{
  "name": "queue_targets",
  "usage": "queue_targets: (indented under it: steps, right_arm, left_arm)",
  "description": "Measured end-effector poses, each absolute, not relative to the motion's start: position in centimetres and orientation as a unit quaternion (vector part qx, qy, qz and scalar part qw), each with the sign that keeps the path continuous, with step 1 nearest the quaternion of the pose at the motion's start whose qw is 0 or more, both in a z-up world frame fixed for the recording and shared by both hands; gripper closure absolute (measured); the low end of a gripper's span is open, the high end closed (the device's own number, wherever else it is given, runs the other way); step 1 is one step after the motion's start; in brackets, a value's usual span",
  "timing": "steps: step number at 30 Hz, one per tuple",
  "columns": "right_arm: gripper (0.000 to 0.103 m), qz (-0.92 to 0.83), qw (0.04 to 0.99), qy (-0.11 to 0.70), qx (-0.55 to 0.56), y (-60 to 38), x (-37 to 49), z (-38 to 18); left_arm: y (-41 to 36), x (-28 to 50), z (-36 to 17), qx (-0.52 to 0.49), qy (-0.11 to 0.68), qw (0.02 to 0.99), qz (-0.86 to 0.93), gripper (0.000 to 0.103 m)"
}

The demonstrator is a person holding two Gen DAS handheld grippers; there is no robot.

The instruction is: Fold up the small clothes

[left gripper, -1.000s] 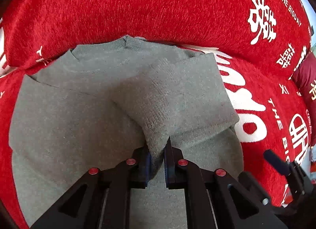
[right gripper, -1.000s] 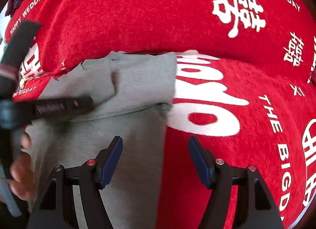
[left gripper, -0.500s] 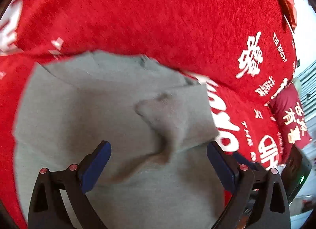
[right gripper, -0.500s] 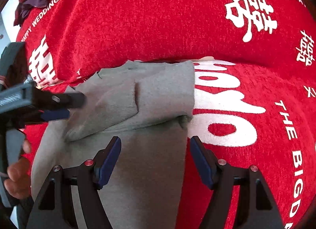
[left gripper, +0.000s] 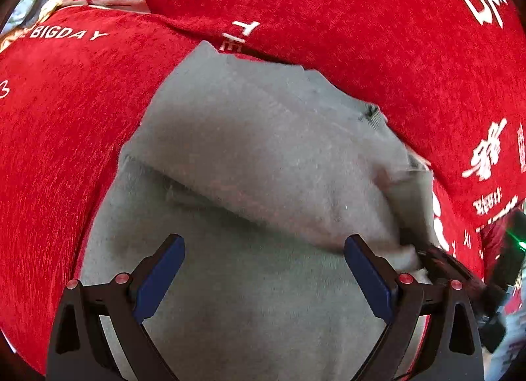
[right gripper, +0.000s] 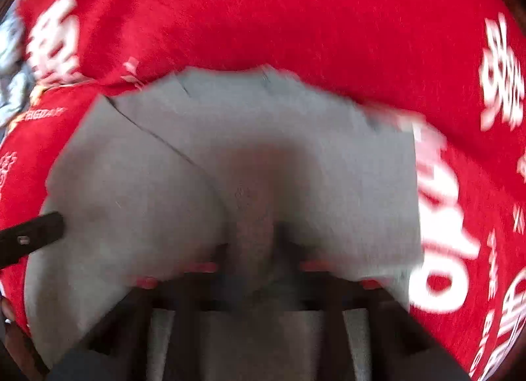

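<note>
Left tool (left gripper: 264, 277), having released the folded sleeve, hangs wide open and empty over the grey knitted sweater (left gripper: 263, 164) on the red printed blanket (left gripper: 65, 118); right tool (right gripper: 254, 246) is closing on a pinch of sweater cloth, starting the next fold.

Showing as soft, matt grey knit, the sweater (left gripper: 263, 164), finely fuzzy, with a ribbed band at the collar (left gripper: 373, 115). Lying beneath it, a red cover (left gripper: 65, 124) of coarse, nubbly matt cloth with flat white print. Looking like hard matt black plastic, the left gripper (left gripper: 264, 277), with smooth dark blue pads (left gripper: 157, 279) and small shiny red rivets (left gripper: 121, 279).
</note>
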State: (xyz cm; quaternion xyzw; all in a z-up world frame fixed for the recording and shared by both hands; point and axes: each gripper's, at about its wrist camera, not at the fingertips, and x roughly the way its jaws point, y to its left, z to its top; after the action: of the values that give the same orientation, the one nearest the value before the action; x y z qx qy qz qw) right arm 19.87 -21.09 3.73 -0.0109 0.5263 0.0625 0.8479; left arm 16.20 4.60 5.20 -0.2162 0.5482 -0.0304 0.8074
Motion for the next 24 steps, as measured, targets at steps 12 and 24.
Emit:
queue_targets:
  steps: [12,24]
  right_arm:
    - [0.044,0.056,0.870,0.477,0.114,-33.1,10.9,7.1]
    - [0.044,0.004,0.853,0.493,0.170,-33.5,13.7,3.8]
  left_arm:
    - [-5.3,16.8,5.3,-0.095,0.557,0.820,-0.093,0.006]
    - [-3.3,17.1,5.2,-0.100,0.563,0.817,-0.073,0.006]
